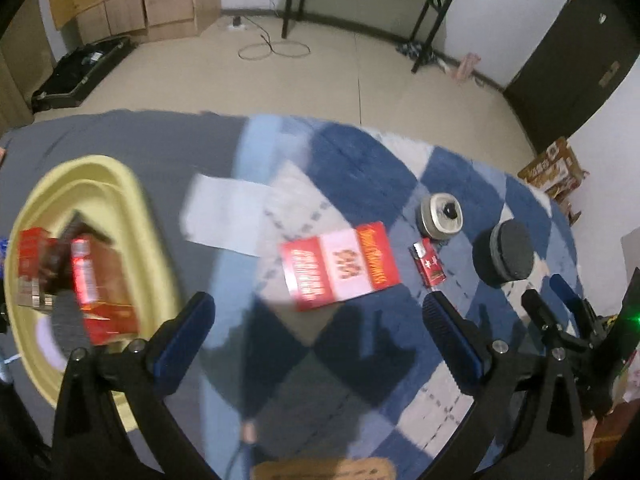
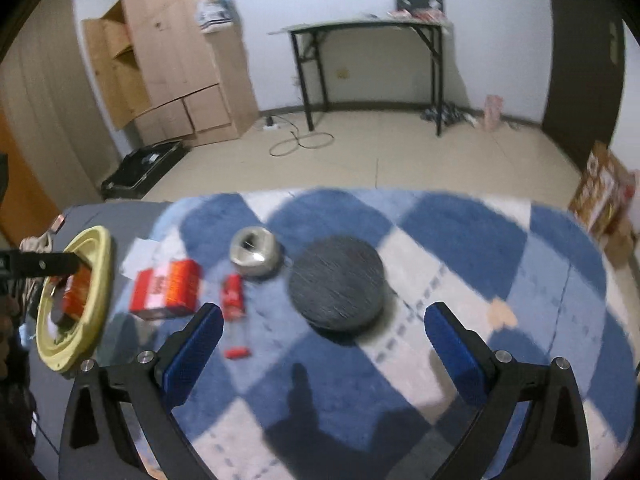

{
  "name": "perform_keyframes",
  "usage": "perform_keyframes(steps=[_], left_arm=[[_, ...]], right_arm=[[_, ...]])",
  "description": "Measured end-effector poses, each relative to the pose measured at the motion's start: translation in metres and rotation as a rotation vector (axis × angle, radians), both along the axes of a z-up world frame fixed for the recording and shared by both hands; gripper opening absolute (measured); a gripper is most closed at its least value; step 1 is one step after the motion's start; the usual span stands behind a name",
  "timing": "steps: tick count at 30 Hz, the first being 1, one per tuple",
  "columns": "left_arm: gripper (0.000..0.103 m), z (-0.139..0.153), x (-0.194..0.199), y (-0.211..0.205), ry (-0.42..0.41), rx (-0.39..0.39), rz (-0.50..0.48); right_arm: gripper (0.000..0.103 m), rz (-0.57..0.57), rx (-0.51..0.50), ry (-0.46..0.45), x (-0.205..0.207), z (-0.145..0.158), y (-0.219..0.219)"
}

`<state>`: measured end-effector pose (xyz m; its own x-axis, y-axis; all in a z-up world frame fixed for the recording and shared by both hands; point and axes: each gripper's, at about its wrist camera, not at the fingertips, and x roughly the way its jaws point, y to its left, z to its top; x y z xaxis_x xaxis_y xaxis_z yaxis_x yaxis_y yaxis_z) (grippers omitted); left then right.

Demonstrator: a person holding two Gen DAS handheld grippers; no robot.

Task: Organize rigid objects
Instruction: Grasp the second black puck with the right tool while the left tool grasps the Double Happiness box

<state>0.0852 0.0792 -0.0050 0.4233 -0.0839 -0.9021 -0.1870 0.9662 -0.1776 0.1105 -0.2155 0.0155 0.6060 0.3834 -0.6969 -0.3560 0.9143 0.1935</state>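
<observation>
Left wrist view, left tool (image 1: 318, 332) wide open, seemingly empty, right tool (image 2: 324, 338) likewise.

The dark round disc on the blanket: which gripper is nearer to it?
Right. The right gripper opens just below the dark round disc; the left gripper is further left, nearer the red box.

Checkered blanket (image 2: 460, 240) under scattered boxes (image 1: 340, 266)

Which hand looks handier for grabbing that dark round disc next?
Probably the right. Its open gripper has the dark round disc just ahead between the fingers. From the left gripper, also open, the disc lies off to the side, with the red-and-white box straight ahead instead.
</observation>
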Motion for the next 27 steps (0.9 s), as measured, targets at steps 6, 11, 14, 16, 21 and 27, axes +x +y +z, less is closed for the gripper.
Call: perform_keyframes(steps=[6, 11, 14, 16, 21, 27], left_arm=[[0.103, -0.034, 0.028, -0.009, 0.036, 0.002, 0.083], [0.103, -0.058, 0.041, -0.017, 0.073, 0.016, 0.079], [0.103, -0.067, 0.045, -0.019, 0.076, 0.002, 0.076], [0.093, -0.071, 0.045, -0.017, 0.078, 0.009, 0.099], [0.092, -0.061, 0.036, -0.012, 0.062, -0.043, 0.099], [0.092, 0.017, -0.022, 0.048, -0.065, -0.053, 0.076]], right_arm=[[0.103, -0.012, 0.010, 0.015, 0.023, -0.027, 0.012], [0.103, 0.003, 0.018, 0.012, 0.050, -0.049, 0.027], [0.103, -0.001, 0.020, 0.015, 0.062, -0.060, 0.030], [0.093, 0.003, 0.006, 0.002, 0.067, -0.065, 0.034], [0.070, 0.010, -0.020, -0.078, 0.062, -0.069, 0.040], [0.070, 0.041, 0.035, -0.125, 0.041, -0.043, 0.042]])
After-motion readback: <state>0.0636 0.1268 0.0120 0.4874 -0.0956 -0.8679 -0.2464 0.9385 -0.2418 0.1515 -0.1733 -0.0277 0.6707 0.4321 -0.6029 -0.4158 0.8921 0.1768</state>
